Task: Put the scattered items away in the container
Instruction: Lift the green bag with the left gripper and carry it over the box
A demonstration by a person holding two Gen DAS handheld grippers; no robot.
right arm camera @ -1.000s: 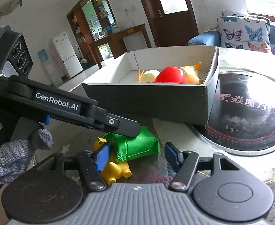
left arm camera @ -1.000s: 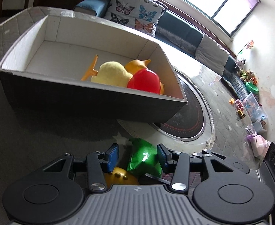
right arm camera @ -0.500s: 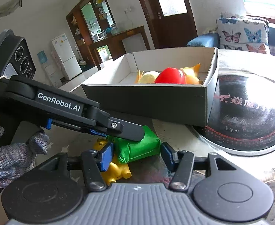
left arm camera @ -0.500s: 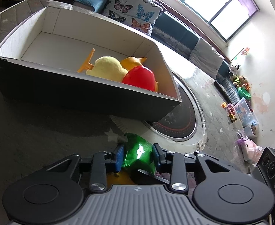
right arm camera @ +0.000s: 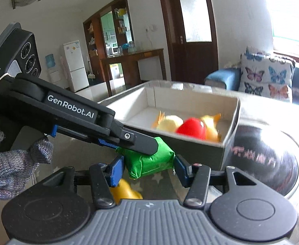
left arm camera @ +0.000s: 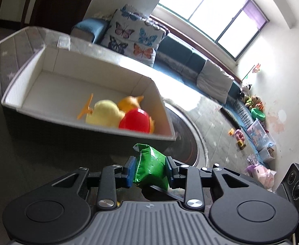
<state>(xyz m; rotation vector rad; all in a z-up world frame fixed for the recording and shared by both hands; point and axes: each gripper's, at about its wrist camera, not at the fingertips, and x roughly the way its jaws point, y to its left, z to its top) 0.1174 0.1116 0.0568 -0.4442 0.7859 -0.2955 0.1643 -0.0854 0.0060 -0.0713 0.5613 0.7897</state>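
Your target is a glossy green pouch (left arm camera: 150,168), puffy and creased, with a crimped seal at its top corner. In the left wrist view it sits low in the frame, just below centre, squeezed between the blue pads of your left gripper (left arm camera: 150,171), whose jaws have just been closing and are now clamped on its two sides. In the right wrist view the same pouch lies lengthwise at centre, and your right gripper (right arm camera: 148,170) has also just been closing around it; its left pad touches one end, but you cannot tell whether the right pad presses the other. The left gripper's black finger crosses over the pouch from the upper left there. A yellow toy (right arm camera: 125,190) lies on the desk (right arm camera: 159,185) below the pouch. The cardboard box (left arm camera: 82,120) stands beyond, upper left of the pouch, holding a red ball (left arm camera: 136,120), a yellow plush (left arm camera: 104,115) and orange toys (left arm camera: 130,104).
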